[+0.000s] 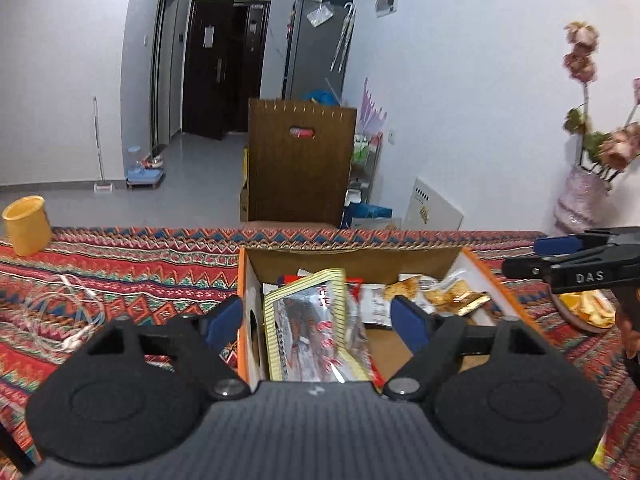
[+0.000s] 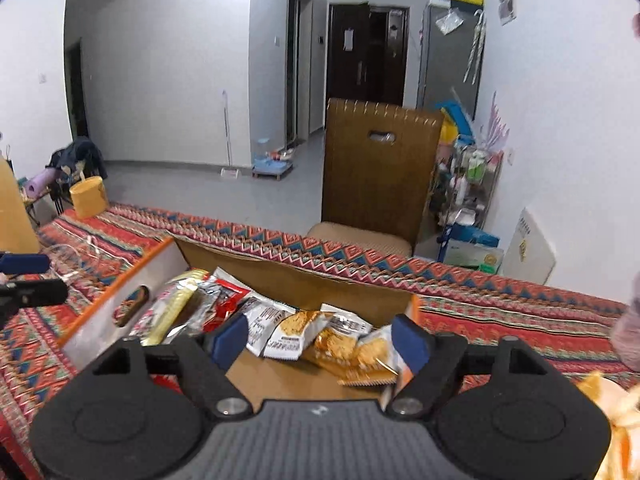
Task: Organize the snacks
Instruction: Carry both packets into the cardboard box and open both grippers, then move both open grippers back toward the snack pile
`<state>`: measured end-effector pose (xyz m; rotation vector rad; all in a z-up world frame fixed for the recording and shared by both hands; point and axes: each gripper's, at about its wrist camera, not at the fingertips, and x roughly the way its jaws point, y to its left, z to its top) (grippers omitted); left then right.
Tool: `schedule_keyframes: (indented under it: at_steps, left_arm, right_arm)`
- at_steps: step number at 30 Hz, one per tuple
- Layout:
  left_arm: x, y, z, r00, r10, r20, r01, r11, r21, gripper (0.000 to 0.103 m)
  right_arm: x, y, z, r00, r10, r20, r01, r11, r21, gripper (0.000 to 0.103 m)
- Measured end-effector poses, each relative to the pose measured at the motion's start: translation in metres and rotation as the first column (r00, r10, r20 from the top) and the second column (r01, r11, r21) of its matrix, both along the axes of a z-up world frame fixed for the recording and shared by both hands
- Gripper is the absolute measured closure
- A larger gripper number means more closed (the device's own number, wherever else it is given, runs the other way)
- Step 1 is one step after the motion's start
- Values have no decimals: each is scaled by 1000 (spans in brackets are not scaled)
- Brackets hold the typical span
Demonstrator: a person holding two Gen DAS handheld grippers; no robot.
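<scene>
An open cardboard box (image 1: 352,257) with orange edges sits on the patterned tablecloth and holds several snack packets. A yellow-striped clear packet (image 1: 310,320) stands at the box's left side. Biscuit packets (image 1: 444,294) lie at its right. My left gripper (image 1: 318,322) is open above the box's near left part, empty. The right gripper shows at the right edge (image 1: 576,264). In the right wrist view my right gripper (image 2: 320,340) is open and empty over the box (image 2: 296,280), above the biscuit packets (image 2: 340,342). The left gripper shows at the left edge (image 2: 28,280).
A yellow cup (image 1: 27,225) stands at the table's far left; it also shows in the right wrist view (image 2: 88,196). A white cable (image 1: 68,312) lies left of the box. A plate of orange food (image 1: 584,310) sits right of the box. A wooden chair (image 1: 300,168) stands behind the table.
</scene>
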<state>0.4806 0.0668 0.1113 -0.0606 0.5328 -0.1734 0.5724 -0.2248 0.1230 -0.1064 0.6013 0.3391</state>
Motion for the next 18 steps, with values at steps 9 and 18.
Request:
schedule_keyframes:
  at_steps: [9, 18]
  left_arm:
    - [-132, -8, 53, 989, -25, 147, 25, 1000, 7, 6]
    - [-265, -18, 44, 976, -13, 218, 17, 1000, -19, 1]
  right_arm:
    - [-136, -56, 45, 993, -14, 120, 6, 998, 63, 6]
    - [-279, -95, 46, 975, -9, 221, -24, 989, 145, 0]
